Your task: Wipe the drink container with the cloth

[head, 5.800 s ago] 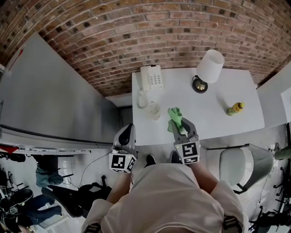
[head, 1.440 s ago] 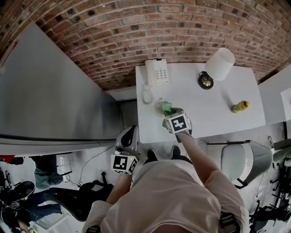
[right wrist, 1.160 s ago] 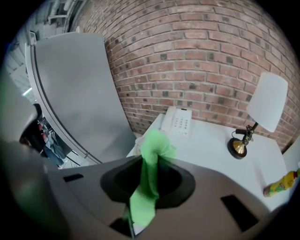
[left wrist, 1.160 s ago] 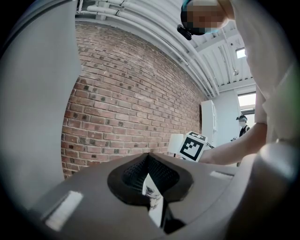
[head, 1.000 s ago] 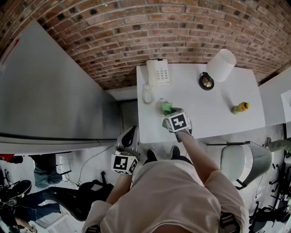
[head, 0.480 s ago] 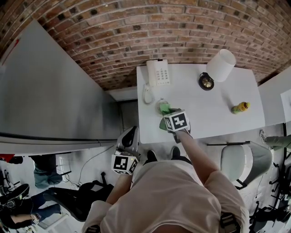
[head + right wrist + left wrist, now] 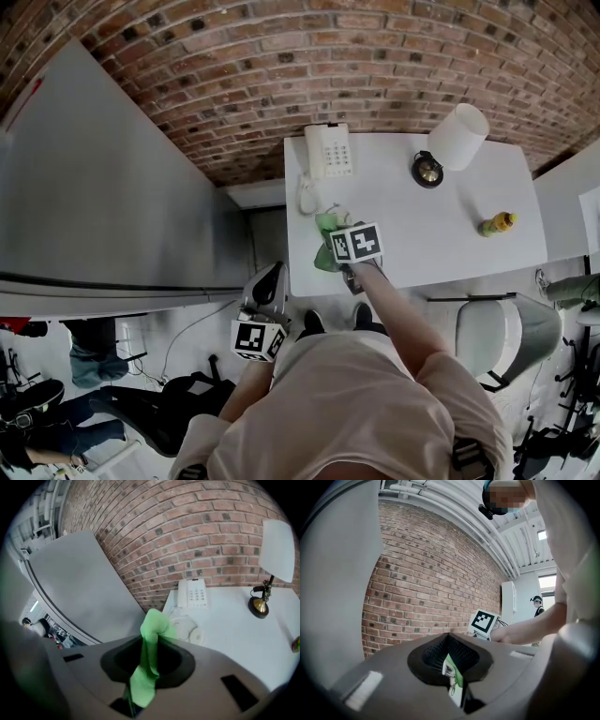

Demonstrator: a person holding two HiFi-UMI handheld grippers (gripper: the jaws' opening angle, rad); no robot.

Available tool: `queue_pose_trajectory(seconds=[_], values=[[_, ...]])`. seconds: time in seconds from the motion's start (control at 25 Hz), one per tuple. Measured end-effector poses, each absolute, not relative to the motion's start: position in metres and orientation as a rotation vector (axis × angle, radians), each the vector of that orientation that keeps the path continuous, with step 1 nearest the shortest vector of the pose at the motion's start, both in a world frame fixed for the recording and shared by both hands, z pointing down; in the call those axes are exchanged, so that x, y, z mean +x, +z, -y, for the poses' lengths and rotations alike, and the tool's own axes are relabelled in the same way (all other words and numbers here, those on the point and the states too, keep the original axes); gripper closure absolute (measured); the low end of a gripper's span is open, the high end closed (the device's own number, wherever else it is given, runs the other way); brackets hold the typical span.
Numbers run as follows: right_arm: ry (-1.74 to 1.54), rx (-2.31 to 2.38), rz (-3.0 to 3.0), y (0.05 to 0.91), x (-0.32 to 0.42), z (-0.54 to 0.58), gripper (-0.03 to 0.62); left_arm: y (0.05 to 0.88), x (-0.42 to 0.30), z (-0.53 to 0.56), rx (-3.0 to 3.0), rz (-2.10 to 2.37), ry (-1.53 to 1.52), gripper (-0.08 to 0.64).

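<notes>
The drink container [image 7: 187,629], a clear cup with a round lid, stands near the table's front left, just before the phone. In the head view only its far edge [image 7: 341,215] shows beside the cloth. My right gripper [image 7: 334,236] is over it, shut on the green cloth [image 7: 324,227], which drapes across the cup's left side. In the right gripper view the cloth [image 7: 151,630] rises out of that gripper [image 7: 149,645]. My left gripper [image 7: 266,284] hangs low, off the table's front left corner; in its own view its jaws stand shut [image 7: 451,660].
On the white table [image 7: 441,239] are a white phone [image 7: 328,153] at the back left, a lamp [image 7: 457,137] with a brass base [image 7: 258,606] at the back, and a small yellow bottle [image 7: 496,223] at the right. A brick wall runs behind. A grey panel [image 7: 112,206] stands at the left.
My right gripper has carried the cloth leftward across the container, toward the table's left edge. The left gripper has stayed where it was.
</notes>
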State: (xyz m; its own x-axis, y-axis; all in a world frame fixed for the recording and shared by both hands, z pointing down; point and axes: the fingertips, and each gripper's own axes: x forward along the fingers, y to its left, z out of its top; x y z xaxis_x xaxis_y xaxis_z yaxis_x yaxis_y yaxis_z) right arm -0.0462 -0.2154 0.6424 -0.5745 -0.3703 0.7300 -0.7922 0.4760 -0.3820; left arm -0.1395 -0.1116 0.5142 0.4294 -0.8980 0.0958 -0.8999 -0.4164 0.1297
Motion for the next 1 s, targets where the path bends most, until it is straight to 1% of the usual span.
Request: queue_pose_trajectory(seconds=[0.32, 0.48, 0.64, 0.8, 1.0], values=[[0.910, 0.937, 2.153, 0.654, -0.070, 0.221, 0.526, 0.516, -0.143, 0.111, 2.504, 1.608, 0.019, 0.551], [0.872, 0.949, 2.188, 0.644, -0.069, 0.222, 0.526, 0.516, -0.143, 0.111, 2.502, 1.608, 0.017, 0.551], [0.828, 0.976, 2.239, 0.617, -0.049, 0.221, 0.526, 0.515, -0.144, 0.112, 2.502, 1.608, 0.011, 0.551], [0.768, 1.022, 2.230, 0.595, -0.012, 0.228, 0.526, 0.515, -0.142, 0.114, 2.504, 1.602, 0.006, 0.551], [0.678, 1.110, 2.169, 0.592, 0.025, 0.249, 0.526, 0.513, -0.136, 0.117, 2.518, 1.587, 0.000, 0.551]])
